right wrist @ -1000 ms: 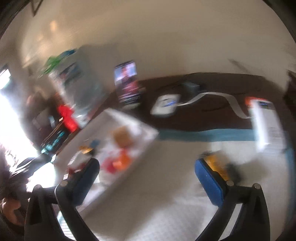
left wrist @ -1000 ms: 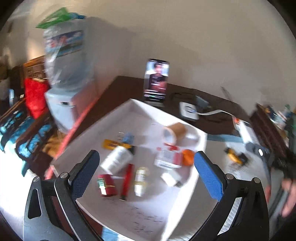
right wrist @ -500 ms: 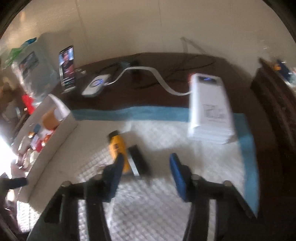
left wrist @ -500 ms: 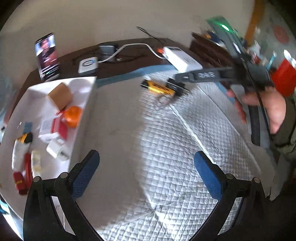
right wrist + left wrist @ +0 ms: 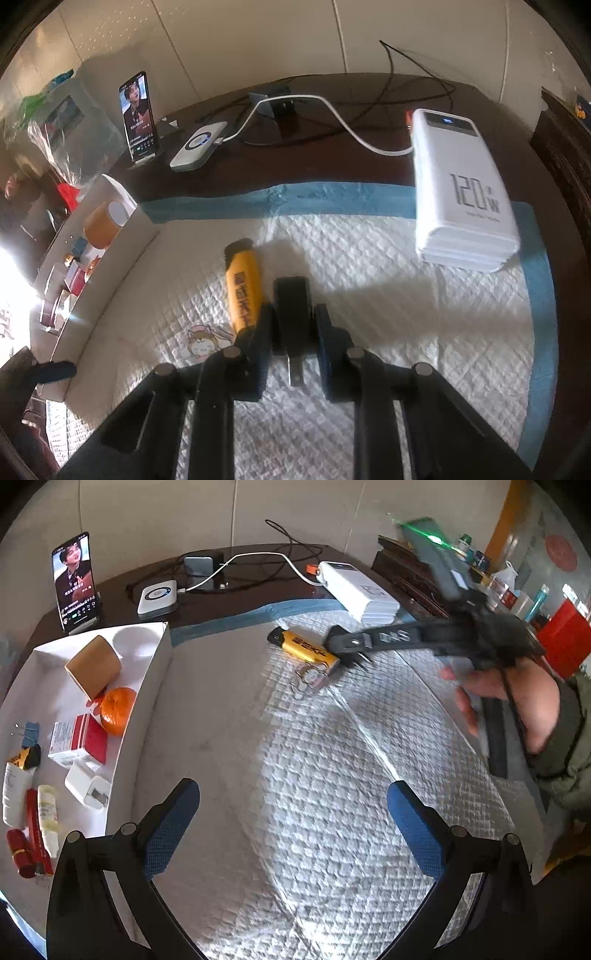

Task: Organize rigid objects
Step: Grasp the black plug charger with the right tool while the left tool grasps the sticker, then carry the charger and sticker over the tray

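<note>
Right tongs [image 5: 294,330]: fingers pressed in on a black plug adapter [image 5: 291,308], one on either side of its body. Its metal prongs point back toward my camera. The adapter sits on the white quilted pad [image 5: 369,332] that covers the tabletop.

Just left of the adapter lies a yellow lighter [image 5: 243,290], black cap pointing away from me; the left finger of the right tongs is very near its lower end, contact I cannot confirm. A small cartoon keychain charm [image 5: 201,341] lies on the pad near the lighter's near end.

Left tongs [image 5: 293,806]: spread wide, nothing between the blue pads [image 5: 173,819], hovering over bare pad. From this view I see the right tongs reaching in from the right, the operator's right hand [image 5: 506,698] on the grip, blurred.

White tray [image 5: 144,698] at the left edge of the pad. In it: a roll of brown tape [image 5: 92,664], an orange [image 5: 117,710], a red and white box [image 5: 79,740], a white charger cube [image 5: 88,784], tubes and a small red item at the near end.

Behind the pad, on the dark tabletop: a white power bank [image 5: 463,192] reading 120 W, resting partly on the pad's blue border, a white cable [image 5: 295,107] running from it to a flat white device [image 5: 199,146], and a phone [image 5: 138,116] standing upright with its screen lit.
</note>
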